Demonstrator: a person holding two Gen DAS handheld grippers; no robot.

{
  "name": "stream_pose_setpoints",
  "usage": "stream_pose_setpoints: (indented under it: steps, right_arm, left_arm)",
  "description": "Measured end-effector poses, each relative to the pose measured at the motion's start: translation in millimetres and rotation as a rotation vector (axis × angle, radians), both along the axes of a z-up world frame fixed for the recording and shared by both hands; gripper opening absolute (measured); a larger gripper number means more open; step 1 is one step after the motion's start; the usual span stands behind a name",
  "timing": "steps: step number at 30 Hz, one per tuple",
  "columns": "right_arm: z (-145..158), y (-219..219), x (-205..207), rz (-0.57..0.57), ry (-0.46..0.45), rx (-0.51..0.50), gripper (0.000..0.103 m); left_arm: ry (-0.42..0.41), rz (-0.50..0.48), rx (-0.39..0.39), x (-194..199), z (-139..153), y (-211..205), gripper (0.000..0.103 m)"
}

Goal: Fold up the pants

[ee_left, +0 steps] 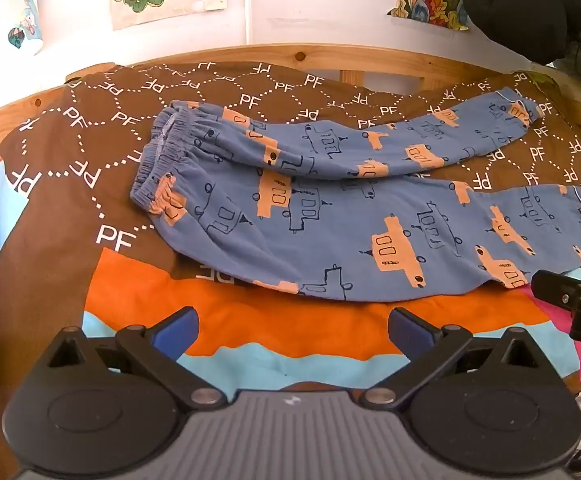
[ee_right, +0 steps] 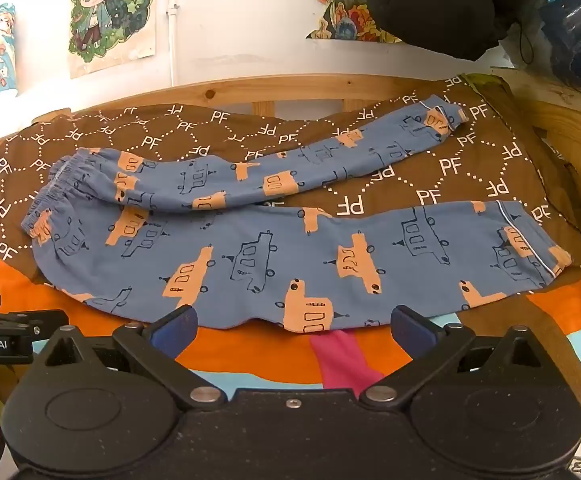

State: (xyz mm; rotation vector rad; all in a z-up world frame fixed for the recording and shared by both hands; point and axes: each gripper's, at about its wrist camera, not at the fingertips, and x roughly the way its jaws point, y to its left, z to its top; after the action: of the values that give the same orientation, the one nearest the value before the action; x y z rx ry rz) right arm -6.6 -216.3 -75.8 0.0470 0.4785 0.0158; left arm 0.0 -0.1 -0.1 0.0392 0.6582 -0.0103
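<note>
Blue pants [ee_left: 330,216] with orange and outlined car prints lie flat on the bed, waistband [ee_left: 158,168] to the left, two legs spread apart toward the right. They also show in the right wrist view [ee_right: 290,248], with the near cuff [ee_right: 530,248] and far cuff [ee_right: 442,116] at the right. My left gripper [ee_left: 292,330] is open and empty, just short of the near leg's edge. My right gripper [ee_right: 292,326] is open and empty, its fingertips at the near leg's lower edge.
The pants lie on a brown, orange and light-blue bedcover [ee_left: 90,128] with "PF" print. A wooden bed frame [ee_left: 330,56] runs along the back. Posters hang on the wall [ee_right: 110,12]. A dark garment [ee_right: 438,4] hangs at the upper right. The right gripper shows at the left view's right edge [ee_left: 570,300].
</note>
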Motion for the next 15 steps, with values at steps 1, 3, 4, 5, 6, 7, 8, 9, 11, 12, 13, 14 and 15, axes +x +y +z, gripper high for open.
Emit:
stream_pose_setpoints:
  steps: [1, 3, 4, 5, 6, 7, 8, 9, 11, 12, 13, 14, 15]
  right_arm:
    - [0.0, 0.0, 0.1, 0.000, 0.000, 0.001, 0.102]
    - [-0.2, -0.1, 0.3, 0.000, 0.001, 0.002, 0.102]
    - [-0.3, 0.0, 0.4, 0.000, 0.001, 0.002, 0.102]
    - [-0.4, 0.0, 0.5, 0.000, 0.002, 0.002, 0.102]
    - [-0.5, 0.0, 0.6, 0.000, 0.002, 0.002, 0.102]
    - [-0.6, 0.0, 0.7, 0.000, 0.003, 0.003, 0.102]
    - [0.4, -0.4, 0.4, 0.000, 0.001, 0.001, 0.102]
    - [0.7, -0.6, 0.7, -0.001, 0.001, 0.001, 0.102]
    - [1.2, -0.9, 1.6, -0.002, 0.005, -0.001, 0.102]
    - [1.4, -1.0, 2.1, -0.003, 0.009, -0.002, 0.102]
    - [1.6, -1.1, 2.6, -0.007, 0.012, -0.004, 0.102]
    - [0.7, -1.0, 3.2, -0.014, 0.016, -0.006, 0.102]
    - [-2.0, -0.3, 3.6, -0.020, 0.017, -0.003, 0.102]
  left_arm:
    - [0.001, 0.000, 0.001, 0.0, 0.0, 0.0, 0.103]
    - [0.002, 0.000, 0.000, 0.1, -0.1, -0.2, 0.103]
    - [0.002, -0.001, 0.001, 0.1, -0.1, -0.4, 0.103]
    - [0.002, -0.001, 0.001, 0.1, 0.0, -0.6, 0.103]
    - [0.002, -0.002, 0.000, 0.1, 0.1, -0.7, 0.103]
    - [0.002, -0.002, 0.000, 0.1, 0.2, -0.9, 0.103]
    - [0.003, -0.003, -0.001, 0.0, 0.3, -1.1, 0.103]
    - [0.002, -0.001, -0.001, 0.0, 0.0, 0.0, 0.103]
    - [0.003, -0.001, -0.002, 0.0, -0.1, 0.1, 0.103]
    - [0.004, -0.001, -0.002, -0.1, -0.1, 0.2, 0.103]
    - [0.003, -0.001, -0.003, -0.3, -0.1, 0.3, 0.103]
    - [0.003, -0.001, -0.002, 0.1, 0.0, 0.0, 0.103]
    - [0.004, -0.001, -0.002, 0.1, 0.0, 0.0, 0.103]
